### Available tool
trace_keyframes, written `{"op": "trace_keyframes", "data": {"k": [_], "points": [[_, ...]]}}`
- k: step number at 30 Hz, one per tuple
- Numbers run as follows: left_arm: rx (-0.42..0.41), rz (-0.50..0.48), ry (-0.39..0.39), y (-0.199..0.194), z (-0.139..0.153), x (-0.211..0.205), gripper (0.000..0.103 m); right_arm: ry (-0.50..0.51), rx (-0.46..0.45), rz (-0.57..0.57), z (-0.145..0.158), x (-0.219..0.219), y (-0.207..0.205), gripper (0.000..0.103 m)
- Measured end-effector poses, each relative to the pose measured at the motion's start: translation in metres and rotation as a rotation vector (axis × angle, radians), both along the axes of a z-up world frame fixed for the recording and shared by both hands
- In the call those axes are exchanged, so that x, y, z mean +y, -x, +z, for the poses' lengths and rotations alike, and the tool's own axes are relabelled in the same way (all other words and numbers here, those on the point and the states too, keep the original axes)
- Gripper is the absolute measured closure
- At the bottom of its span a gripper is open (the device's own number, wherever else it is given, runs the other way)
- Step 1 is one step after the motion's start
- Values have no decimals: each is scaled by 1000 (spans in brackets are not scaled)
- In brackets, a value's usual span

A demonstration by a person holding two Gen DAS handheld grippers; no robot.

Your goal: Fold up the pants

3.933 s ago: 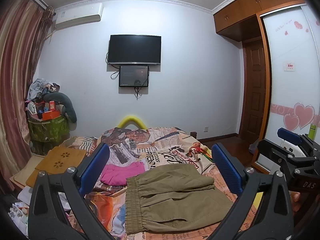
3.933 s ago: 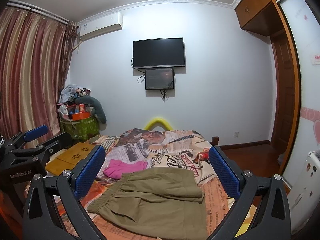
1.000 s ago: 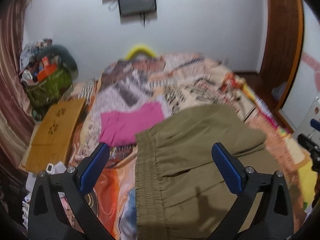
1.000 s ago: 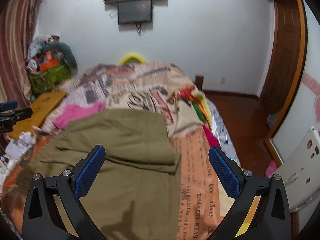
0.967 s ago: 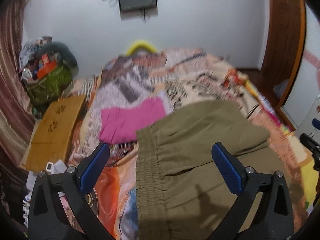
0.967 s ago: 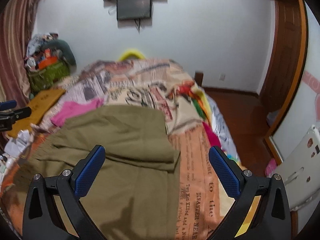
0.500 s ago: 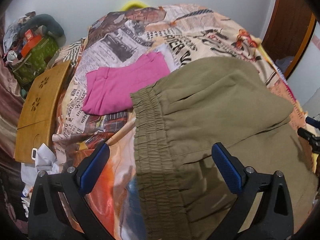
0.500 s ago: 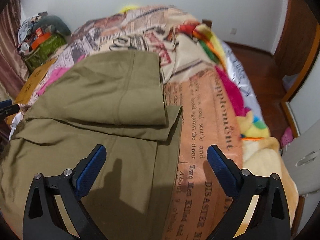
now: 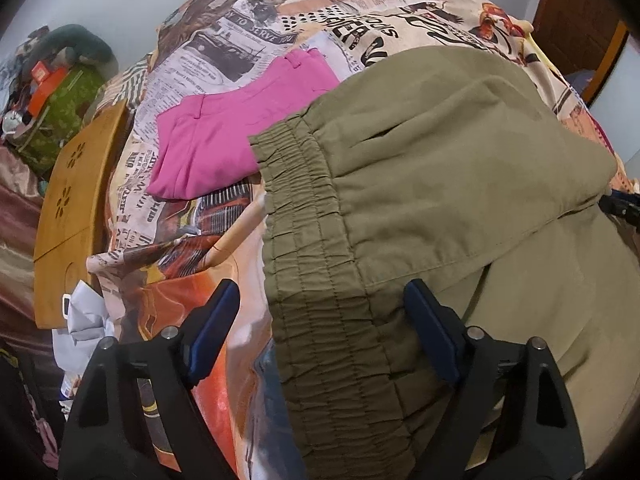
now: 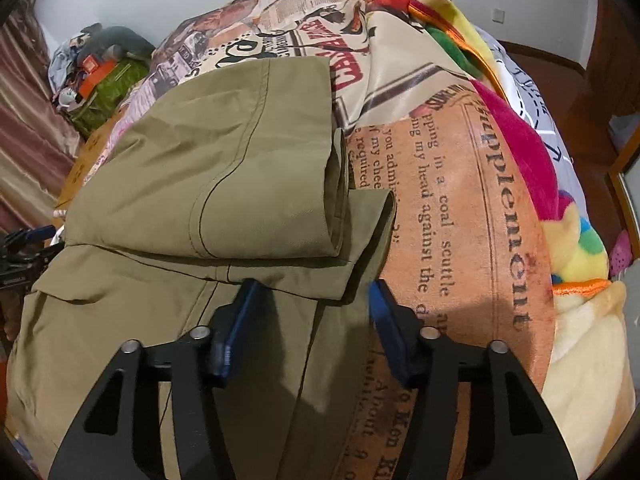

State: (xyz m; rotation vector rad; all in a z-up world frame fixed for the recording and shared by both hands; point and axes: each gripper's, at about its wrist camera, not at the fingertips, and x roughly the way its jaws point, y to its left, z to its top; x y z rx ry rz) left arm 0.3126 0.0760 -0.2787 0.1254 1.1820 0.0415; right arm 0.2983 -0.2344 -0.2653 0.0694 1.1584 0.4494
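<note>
Olive green pants (image 9: 432,168) lie partly folded on the printed bedspread (image 9: 256,36). Their elastic waistband (image 9: 316,280) runs between the blue pads of my left gripper (image 9: 320,316), which is open and straddles the waistband. In the right wrist view the pants (image 10: 208,176) show a folded leg end near the right edge. My right gripper (image 10: 312,308) is open and hovers over the lower leg hem (image 10: 352,256), with its jaws narrower than before.
Folded pink pants (image 9: 224,128) lie on the bed left of the waistband. A wooden board (image 9: 72,192) and a green basket of clutter (image 9: 60,108) stand at the left. A colourful fleece blanket (image 10: 532,168) lies at the right bed edge.
Both grippers have dropped down close to the pants. The left now straddles the waistband, the right is over the leg hem. Both jaws have narrowed, the right more.
</note>
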Motion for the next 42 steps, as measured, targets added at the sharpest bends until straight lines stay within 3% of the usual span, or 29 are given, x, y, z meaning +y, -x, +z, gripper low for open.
{"op": "trace_keyframes", "data": {"k": [4, 6, 8, 10, 13, 15, 22, 30, 33, 36, 40, 42], "points": [[9, 6, 19, -2, -3, 0, 20, -38, 29, 0, -7, -3, 1, 61], [17, 11, 51, -3, -3, 3, 25, -43, 24, 9, -8, -3, 2, 72], [19, 7, 69, -3, -3, 2, 30, 3, 7, 8, -8, -1, 4, 90], [15, 4, 57, -2, -2, 0, 32, 26, -10, 14, -7, 0, 5, 95], [7, -12, 35, 0, -1, -6, 38, 79, -32, 28, -5, 2, 11, 97], [10, -33, 45, 1, 0, -9, 49, 95, -32, 33, -5, 2, 13, 98], [-23, -30, -7, -1, -9, -9, 47, 97, 8, 28, -8, -8, 25, 98], [-27, 5, 18, 2, 1, 2, 42, 74, 21, -13, 5, -17, 30, 93], [-77, 34, -8, 7, 16, 12, 42, 51, -12, -31, 19, -24, 34, 93], [-88, 68, 19, 4, 25, 27, 41, 21, -51, -44, 33, -29, 30, 88], [-80, 98, 50, -7, 27, 37, 39, 6, -112, -58, 44, -21, 18, 58], [-67, 95, 66, -15, 23, 35, 33, 0, -125, -58, 45, -13, 10, 53]]}}
